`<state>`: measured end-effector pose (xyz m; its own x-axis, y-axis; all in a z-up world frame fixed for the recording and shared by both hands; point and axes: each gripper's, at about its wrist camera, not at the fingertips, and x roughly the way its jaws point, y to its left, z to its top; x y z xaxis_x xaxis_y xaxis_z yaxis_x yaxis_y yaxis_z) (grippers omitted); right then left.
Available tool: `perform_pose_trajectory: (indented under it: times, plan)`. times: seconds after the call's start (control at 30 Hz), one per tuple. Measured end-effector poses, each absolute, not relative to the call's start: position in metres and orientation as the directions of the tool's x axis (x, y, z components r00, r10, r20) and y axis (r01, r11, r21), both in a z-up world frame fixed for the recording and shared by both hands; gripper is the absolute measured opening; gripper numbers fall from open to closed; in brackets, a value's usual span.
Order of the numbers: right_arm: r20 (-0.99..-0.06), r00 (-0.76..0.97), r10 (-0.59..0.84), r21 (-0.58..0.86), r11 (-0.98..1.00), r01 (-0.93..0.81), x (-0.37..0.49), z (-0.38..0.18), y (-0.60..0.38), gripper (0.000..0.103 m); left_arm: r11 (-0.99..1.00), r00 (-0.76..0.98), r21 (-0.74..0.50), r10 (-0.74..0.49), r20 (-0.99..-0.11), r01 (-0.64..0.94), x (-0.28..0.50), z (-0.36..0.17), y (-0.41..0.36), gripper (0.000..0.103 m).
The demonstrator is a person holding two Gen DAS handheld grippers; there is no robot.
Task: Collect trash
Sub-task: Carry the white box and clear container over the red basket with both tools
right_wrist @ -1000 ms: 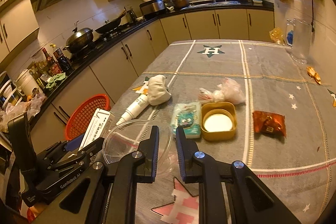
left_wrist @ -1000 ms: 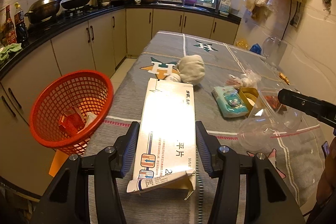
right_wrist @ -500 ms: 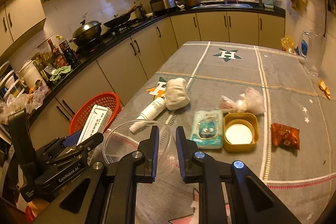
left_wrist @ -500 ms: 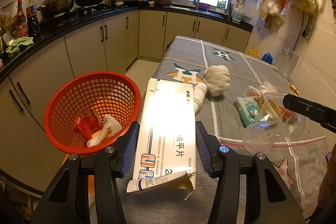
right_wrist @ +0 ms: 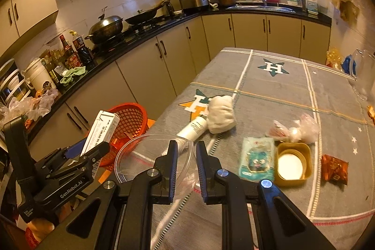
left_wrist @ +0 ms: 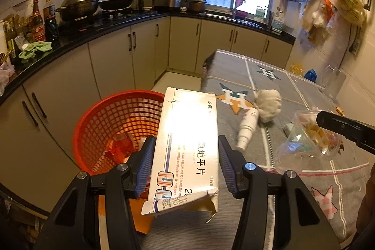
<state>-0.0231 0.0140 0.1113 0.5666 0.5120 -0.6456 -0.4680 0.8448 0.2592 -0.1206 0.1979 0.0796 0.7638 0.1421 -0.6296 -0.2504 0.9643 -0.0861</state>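
My left gripper [left_wrist: 186, 141] is shut on a long white medicine box [left_wrist: 189, 118]. The box's far end reaches over the rim of a red mesh basket [left_wrist: 112, 123] beside the table's left edge. A red wrapper [left_wrist: 119, 144] lies inside the basket. My right gripper [right_wrist: 186, 149] is shut on the rim of a clear plastic bowl [right_wrist: 145, 161] and holds it above the table's near left corner. From the left wrist camera, that bowl [left_wrist: 304, 142] hangs in the air at the right. In the right wrist view the box [right_wrist: 103, 130] stands in front of the basket [right_wrist: 133, 116].
On the grey star-patterned tablecloth [right_wrist: 276, 90] lie a white tube [right_wrist: 192, 130], a white wad [right_wrist: 221, 116], a teal packet [right_wrist: 256, 161], a yellow lid [right_wrist: 293, 163], a red wrapper [right_wrist: 334, 168] and a crumpled clear bag [right_wrist: 297, 130]. Cabinets and a cluttered counter [left_wrist: 70, 39] run along the left.
Both grippers have moved left with their loads. The basket has come closer to the middle of the left view, and the box's far end now overlaps its rim.
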Motion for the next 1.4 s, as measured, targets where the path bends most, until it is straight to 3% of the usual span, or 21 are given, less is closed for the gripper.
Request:
perform_pose_trajectory:
  times: [0.73, 1.4]
  plan:
    - [-0.631, 0.513, 0.582, 0.331, 0.800, -0.500, 0.011, 0.121, 0.099, 0.018, 0.917, 0.731, -0.120, 0.219, -0.646, -0.380, -0.116, 0.073, 0.281, 0.052]
    - [-0.655, 0.430, 0.621, 0.432, 0.775, -0.461, 0.047, 0.079, 0.158, 0.018, 0.893, 0.676, -0.132, 0.222, -0.703, -0.430, -0.099, 0.034, 0.307, 0.052]
